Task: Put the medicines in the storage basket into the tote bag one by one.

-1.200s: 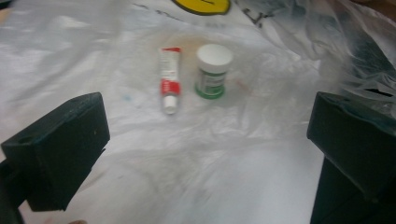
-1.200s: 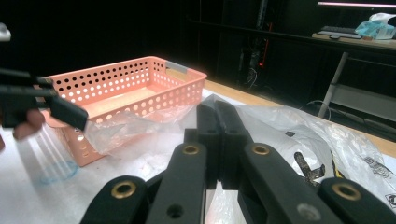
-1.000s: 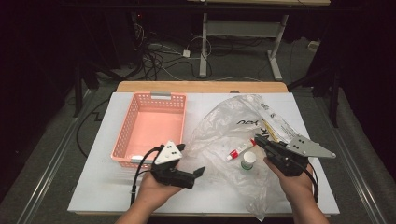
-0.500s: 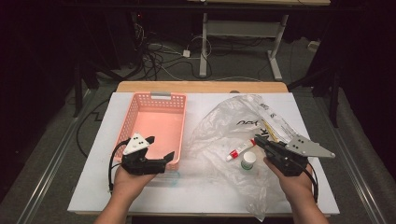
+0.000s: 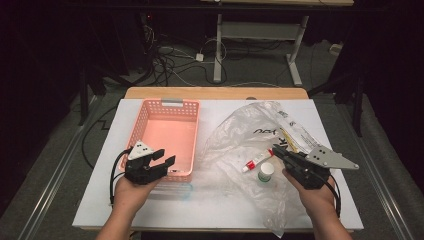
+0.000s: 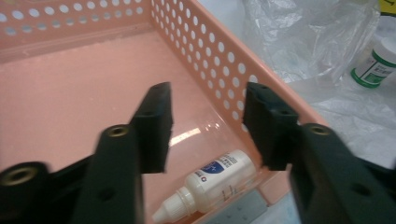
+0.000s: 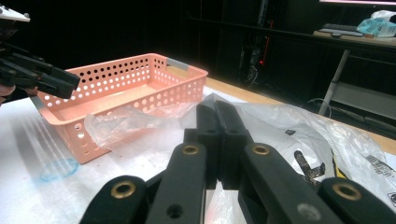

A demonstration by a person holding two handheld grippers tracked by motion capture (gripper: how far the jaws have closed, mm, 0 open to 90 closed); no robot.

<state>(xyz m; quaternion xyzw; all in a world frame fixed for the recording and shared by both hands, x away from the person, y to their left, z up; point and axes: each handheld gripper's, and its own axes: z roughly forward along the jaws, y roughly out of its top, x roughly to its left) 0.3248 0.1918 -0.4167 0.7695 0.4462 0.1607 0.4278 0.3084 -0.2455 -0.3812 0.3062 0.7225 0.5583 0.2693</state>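
A pink perforated basket (image 5: 170,103) sits left of centre on the white board. My left gripper (image 5: 167,156) hovers over its near right corner. In the left gripper view its jaws (image 6: 208,121) have just been closing and still stand apart with nothing between them. Below them a small white dropper bottle (image 6: 215,177) lies inside the basket wall (image 6: 210,51). My right gripper (image 5: 275,150) is shut at the edge of a crumpled clear plastic bag (image 5: 240,145). The film rises to its tips (image 7: 217,107). A red-and-white tube (image 5: 255,161) and a green-banded white bottle (image 5: 266,172) lie in the bag.
A printed packet (image 5: 292,132) lies in the bag's far right part. A faint blue ring (image 5: 177,190) marks the board just before the basket. The wooden table edge (image 5: 215,93) runs behind the board. Dark floor, cables and a desk frame lie beyond.
My left hand has travelled left from the bag's edge to the basket's near right corner, and its jaws have narrowed. The right hand and bag have not moved.
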